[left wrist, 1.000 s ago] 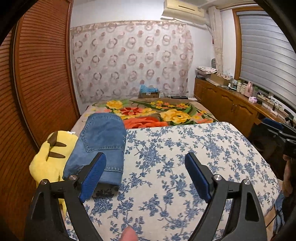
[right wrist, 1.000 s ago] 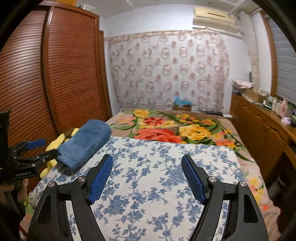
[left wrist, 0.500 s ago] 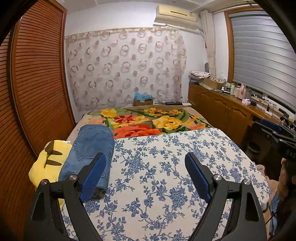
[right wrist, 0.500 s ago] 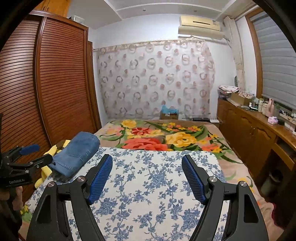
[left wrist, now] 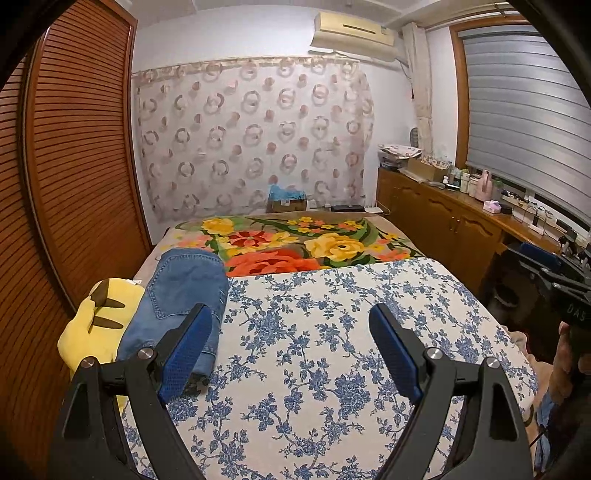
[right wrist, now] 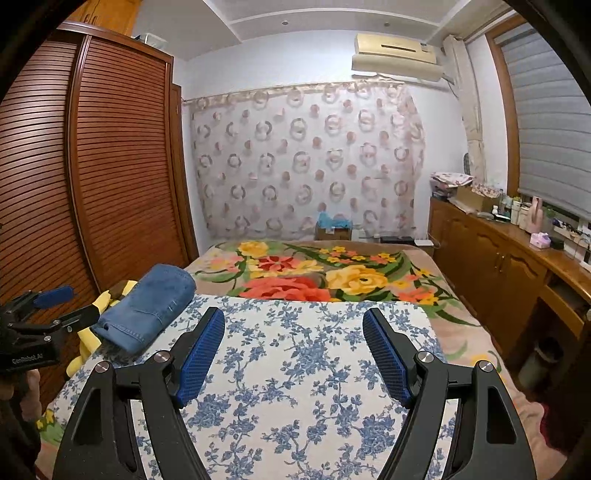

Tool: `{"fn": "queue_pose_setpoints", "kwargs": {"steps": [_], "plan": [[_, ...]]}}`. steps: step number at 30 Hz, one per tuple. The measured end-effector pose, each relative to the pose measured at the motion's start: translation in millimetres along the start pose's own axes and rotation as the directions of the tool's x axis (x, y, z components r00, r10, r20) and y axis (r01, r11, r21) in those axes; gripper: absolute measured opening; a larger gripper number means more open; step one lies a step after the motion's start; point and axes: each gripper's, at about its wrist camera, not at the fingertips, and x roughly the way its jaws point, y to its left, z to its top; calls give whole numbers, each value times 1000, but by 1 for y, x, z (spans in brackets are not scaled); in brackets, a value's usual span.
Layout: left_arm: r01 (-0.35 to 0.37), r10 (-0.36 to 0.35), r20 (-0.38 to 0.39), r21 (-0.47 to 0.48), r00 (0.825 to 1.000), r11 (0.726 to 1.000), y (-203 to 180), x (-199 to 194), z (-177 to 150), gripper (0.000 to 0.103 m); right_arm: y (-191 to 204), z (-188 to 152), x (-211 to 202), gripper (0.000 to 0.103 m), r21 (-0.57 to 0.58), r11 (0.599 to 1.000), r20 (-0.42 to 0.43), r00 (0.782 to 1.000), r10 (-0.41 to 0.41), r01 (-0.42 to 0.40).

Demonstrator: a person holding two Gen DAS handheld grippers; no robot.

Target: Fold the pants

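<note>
Nearest in the left wrist view, the left claw (left wrist: 290,332) is spread wide, its 2 blue pads well apart with nothing between them, above a white sheet with blue flowers (left wrist: 314,350) that covers the near part of the bed. In the right wrist view the right claw (right wrist: 293,341) is likewise spread and empty over the same sheet (right wrist: 295,369). A hand (left wrist: 565,354) grips the right claw's handle at the right edge of the left view; the left claw (right wrist: 51,299) shows at the left edge of the right view.

The pants (left wrist: 181,295) are blue jeans, folded into a compact bundle and lying on the left edge of the sheet, a back pocket facing up. The left pad of the left claw overlaps their near end in the left view, but neither claw touches them. In the right view the pants (right wrist: 147,306) lie left of the right claw and apart from it.

Just beside the pants, further left, lies a yellow plush toy (left wrist: 99,325) with dark stripes.

Beyond the sheet is a blanket with large bright flowers (left wrist: 295,243). A slatted wooden wardrobe (left wrist: 77,166) stands on the left, a wooden table (left wrist: 458,218) with small items on the right under a window blind (left wrist: 524,110). A curtain with ring patterns (left wrist: 255,140) hangs on the far wall, an air conditioner (left wrist: 354,31) above it.
</note>
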Motion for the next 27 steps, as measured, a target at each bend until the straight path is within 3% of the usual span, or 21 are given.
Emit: {"fn": "queue_pose_setpoints", "kwargs": {"steps": [27], "plan": [[3,-3,6,-11,1000,1000,0,-3,0,87,-6,1,6,79,-10,1000,-7,1000,4,-4]]}}
